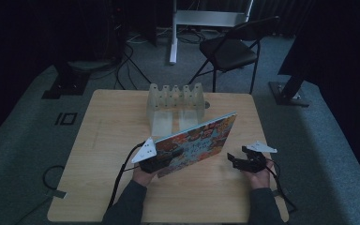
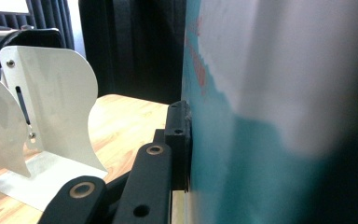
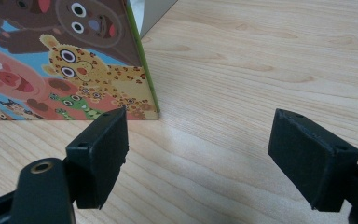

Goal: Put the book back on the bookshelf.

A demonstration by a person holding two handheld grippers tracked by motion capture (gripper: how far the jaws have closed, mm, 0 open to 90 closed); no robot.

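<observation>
A picture book (image 1: 197,140) with cartoon animals on its cover stands on edge across the middle of the wooden table (image 1: 117,122). It tilts up toward the right. My left gripper (image 1: 157,164) is shut on the book's near left end. In the left gripper view one black pad of that gripper (image 2: 185,135) presses flat against the book's teal cover (image 2: 261,121). My right gripper (image 1: 236,160) hovers low over the table just right of the book, open. In the right gripper view that gripper (image 3: 200,149) has nothing between its pads, and the book's corner (image 3: 74,60) rests on the wood just beyond them.
A white rack with several upright dividers (image 1: 176,101) stands behind the book near the table's far edge; its curved dividers (image 2: 51,93) sit close in the left gripper view. A black folding chair (image 1: 229,49) and stand legs lie beyond the table. Bare wood (image 3: 261,70) stretches right of the book.
</observation>
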